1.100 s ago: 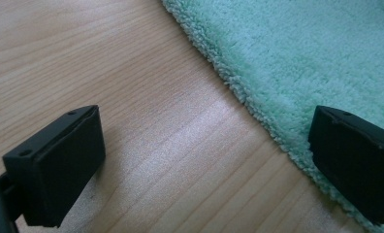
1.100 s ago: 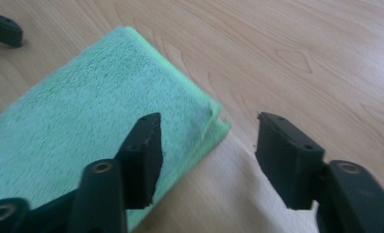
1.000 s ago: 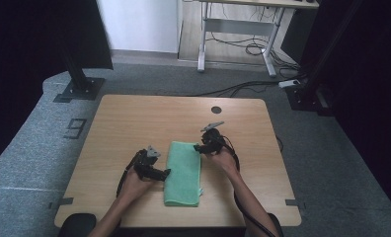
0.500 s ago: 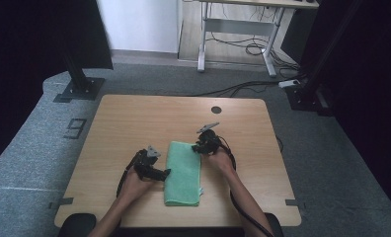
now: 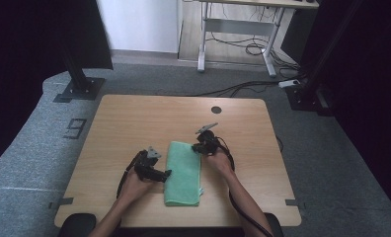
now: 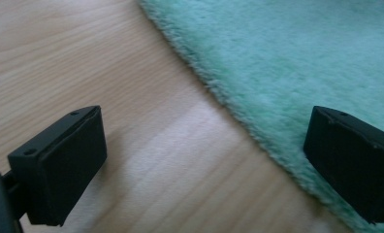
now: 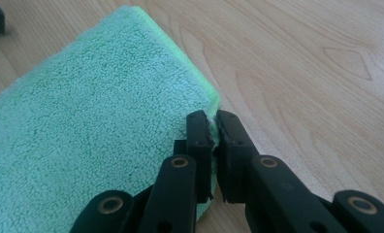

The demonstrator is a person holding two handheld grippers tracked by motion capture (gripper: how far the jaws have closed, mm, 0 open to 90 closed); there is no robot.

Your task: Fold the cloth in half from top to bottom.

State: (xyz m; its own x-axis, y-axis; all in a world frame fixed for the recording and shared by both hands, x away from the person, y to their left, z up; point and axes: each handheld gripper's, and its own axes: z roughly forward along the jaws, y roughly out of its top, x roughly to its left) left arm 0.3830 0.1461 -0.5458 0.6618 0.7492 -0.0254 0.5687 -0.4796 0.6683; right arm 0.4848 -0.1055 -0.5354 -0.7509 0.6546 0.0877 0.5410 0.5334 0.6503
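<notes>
My right tongs had just been closing and were pinching the towel at its far right corner, a sliver of green pile showing between the pads. My left tongs were spread wide, nothing gripped: one pad over bare wood, the other over the towel's left edge. The towel lay folded flat on the counter, long side running 12 to 6, between my two hands near the counter's 6 o'clock edge.

Why so, my guess: a corner grip gives a handle to lift or fold the towel over without bunching the middle. The left tongs straddled the near-left edge, likely ready to bite there so both sides move together.

High view showed the layout: right tongs at the towel's 1 o'clock corner, left tongs at its 9 o'clock edge, both hands low on the counter. It was too coarse to tell grip. The right gripper view settled the pinch and showed several layers stacked at that corner. The left gripper view showed the wide gap and the fuzzy edge crossing it diagonally.
</notes>
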